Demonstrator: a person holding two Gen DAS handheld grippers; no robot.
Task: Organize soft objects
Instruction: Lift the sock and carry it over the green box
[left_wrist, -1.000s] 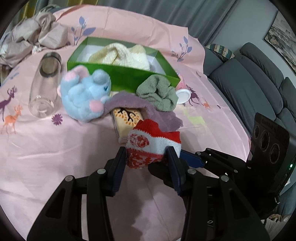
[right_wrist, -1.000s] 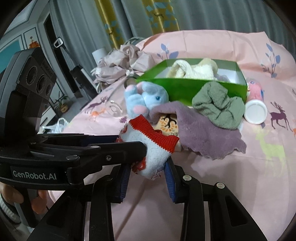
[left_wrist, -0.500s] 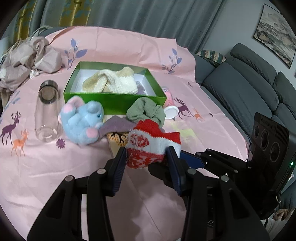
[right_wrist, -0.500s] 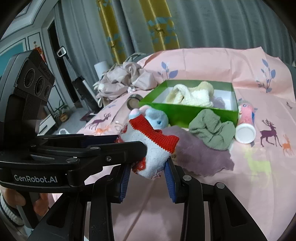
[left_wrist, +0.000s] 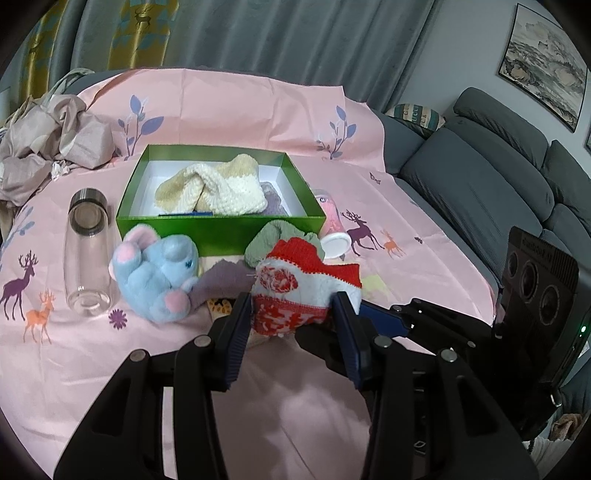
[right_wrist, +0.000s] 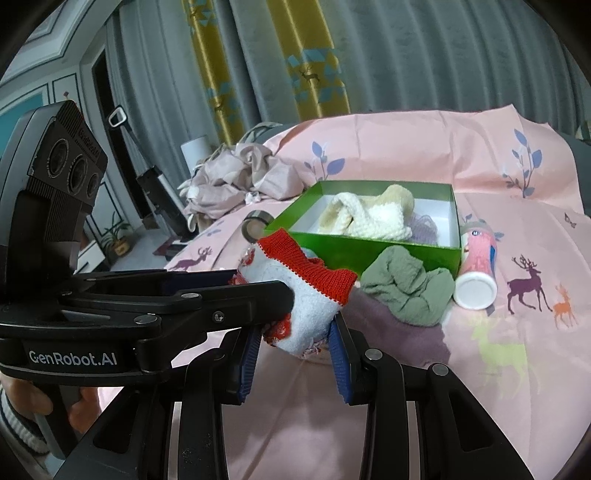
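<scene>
Between both pairs of jaws, pinched from two sides above the cloth (left_wrist: 92, 369): red-and-white sock (left_wrist: 295, 291), probably loosely bunched, liable to slip free before reaching the green box (left_wrist: 218, 227) beyond.

Knitted sock (left_wrist: 303, 291) in red and white wool, fuzzy plush toy (left_wrist: 159, 277), chunky cream knit (left_wrist: 214, 190) in glossy green card box (left_wrist: 218, 230), clear glass bottle (left_wrist: 86, 251) capped in brushed metal, matt printed pink cloth (left_wrist: 74, 365), ribbed blue pads (left_wrist: 240, 338) on matt black plastic.

Both tongs (right_wrist: 295, 332) clamping red-white sock (right_wrist: 306, 291), green box (right_wrist: 369, 247) behind
</scene>
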